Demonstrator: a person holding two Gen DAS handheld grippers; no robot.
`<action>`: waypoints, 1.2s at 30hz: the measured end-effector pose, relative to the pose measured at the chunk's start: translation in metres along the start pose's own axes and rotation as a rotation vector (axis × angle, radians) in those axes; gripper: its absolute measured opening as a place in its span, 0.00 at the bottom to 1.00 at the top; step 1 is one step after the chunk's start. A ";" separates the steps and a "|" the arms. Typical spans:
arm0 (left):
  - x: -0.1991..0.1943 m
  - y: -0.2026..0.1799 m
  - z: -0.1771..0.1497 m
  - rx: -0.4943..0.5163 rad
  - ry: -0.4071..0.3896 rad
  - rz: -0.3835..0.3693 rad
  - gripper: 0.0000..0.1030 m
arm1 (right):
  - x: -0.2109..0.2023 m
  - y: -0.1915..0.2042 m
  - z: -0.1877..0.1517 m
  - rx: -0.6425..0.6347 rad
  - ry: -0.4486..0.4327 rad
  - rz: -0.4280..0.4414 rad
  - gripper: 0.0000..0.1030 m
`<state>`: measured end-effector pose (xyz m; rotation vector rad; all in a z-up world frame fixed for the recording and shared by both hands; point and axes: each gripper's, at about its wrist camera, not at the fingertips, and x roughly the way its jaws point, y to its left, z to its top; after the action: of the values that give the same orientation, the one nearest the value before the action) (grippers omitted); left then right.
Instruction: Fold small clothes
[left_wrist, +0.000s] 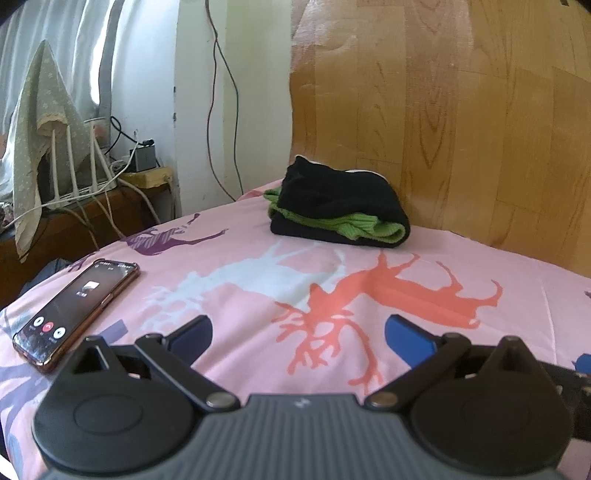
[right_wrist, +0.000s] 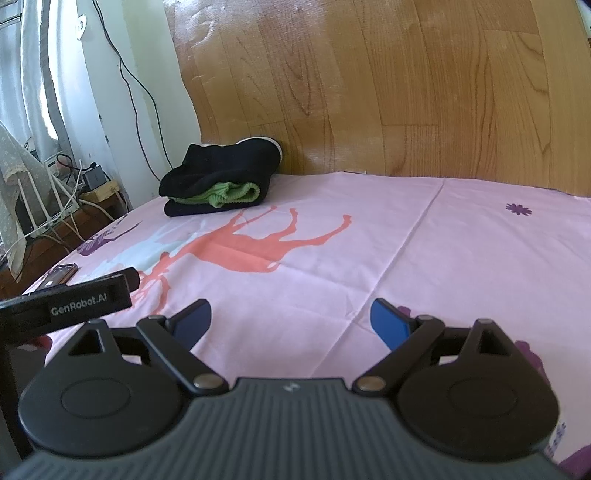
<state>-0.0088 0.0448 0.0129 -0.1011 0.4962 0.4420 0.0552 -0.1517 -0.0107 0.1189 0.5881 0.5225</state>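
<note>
- Left wrist view: left gripper (left_wrist: 297, 330) sits low over the bed sheet (left_wrist: 258, 295), jaws spread wide, nothing between the 2 blue pads (left_wrist: 406, 332).
- Folded clothes (left_wrist: 340, 203) lie at 12 o'clock from the gripper, well apart from it, on the far edge of the sheet just beside the wooden headboard (left_wrist: 443, 110). Pile = black garment on top, green one in the middle w/ its rolled edge showing at the front, black layer under.
- Phone (left_wrist: 77, 314) at 10 o'clock, flat on the sheet, screen lit w/ 3 round buttons, well apart from the clothes.
- Red deer print (left_wrist: 369, 299) lies directly ahead of the pads; pale blue print at 11 o'clock.
- Cables and a small box (left_wrist: 144, 157) on the side table at 10 o'clock, far back.
- Right wrist view: right gripper (right_wrist: 290, 319) also low over the sheet (right_wrist: 443, 258), jaws spread wide, holding nothing.
- Clothes pile (right_wrist: 221, 181) at 11 o'clock, well apart, touching the headboard (right_wrist: 369, 92) at its back.
- Left gripper's black body (right_wrist: 74, 301), marked "GenRobot.AI", pokes in at 9 o'clock; phone (right_wrist: 61, 275) just behind it, partly hidden.
- Purple flower print (right_wrist: 519, 209) at 2 o'clock.
</note>
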 end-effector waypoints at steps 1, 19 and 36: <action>0.000 0.000 0.000 0.001 -0.001 -0.004 1.00 | 0.000 0.000 0.000 0.001 0.000 0.000 0.92; 0.001 0.000 -0.001 0.005 0.028 0.013 1.00 | 0.001 -0.001 0.001 -0.013 0.009 0.004 0.92; 0.004 -0.004 -0.001 0.036 0.036 0.076 1.00 | 0.002 0.000 0.001 -0.019 0.010 0.005 0.92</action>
<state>-0.0045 0.0423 0.0098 -0.0557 0.5441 0.5058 0.0575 -0.1507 -0.0112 0.0998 0.5925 0.5334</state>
